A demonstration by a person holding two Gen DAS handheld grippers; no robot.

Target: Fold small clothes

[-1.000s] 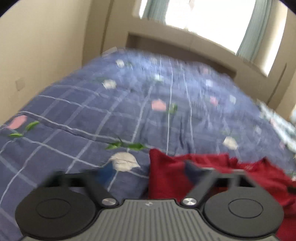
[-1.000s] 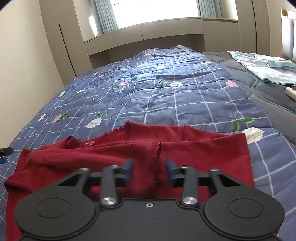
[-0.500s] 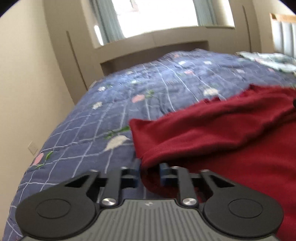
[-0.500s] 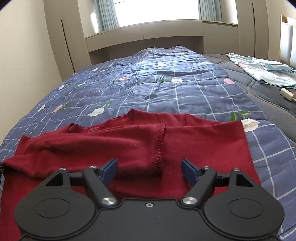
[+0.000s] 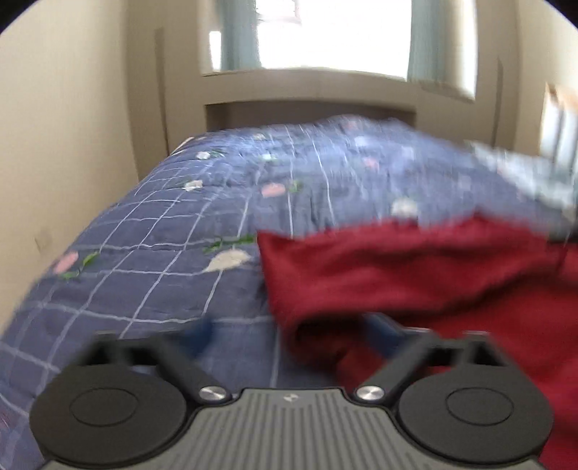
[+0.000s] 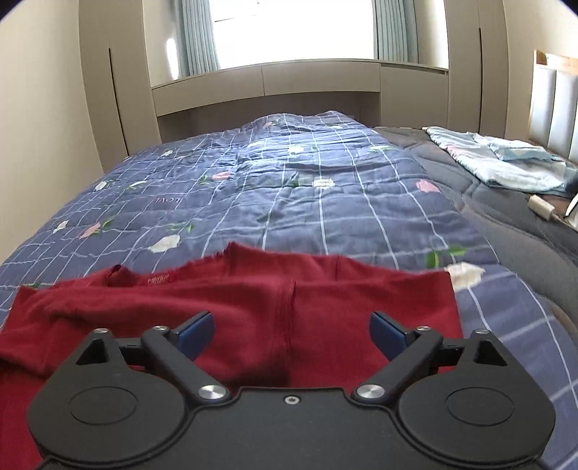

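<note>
Hovering: I hold both claws low over a red garment (image 6: 253, 300) on the bed, each pointing forward and down.
Left claw: my left gripper (image 5: 289, 332) has its jaws spread wide; they have just been opening, and nothing is pinched. This view is blurred.
Left pads: one blue fingertip (image 5: 200, 334) is over bare quilt, the other lies against the red cloth at the right; the folded edge of the garment sits between them, loose.
Right claw: my right gripper (image 6: 290, 330) is also spread wide, its jaws having just been opening; it grips nothing.
Right pads: the blue fingertips (image 6: 195, 330) stand on either side of a vertical seam in the cloth, clear of it.
Garment: red knit, spread across the near end of the bed; a sleeve lies folded over the body, its stitched cuff edge running down the middle of the right view. The neckline with a small label is toward the far left edge.
Quilt: a blue checked quilt (image 6: 289, 202) with white and pink flowers lies under the garment.
Farther right: a grey mattress cover (image 6: 513, 231) with a pale blue folded cloth (image 6: 498, 162) on it, well apart from the garment.
Beyond: beige cabinets and a bright window (image 6: 292, 29) with curtains.
</note>
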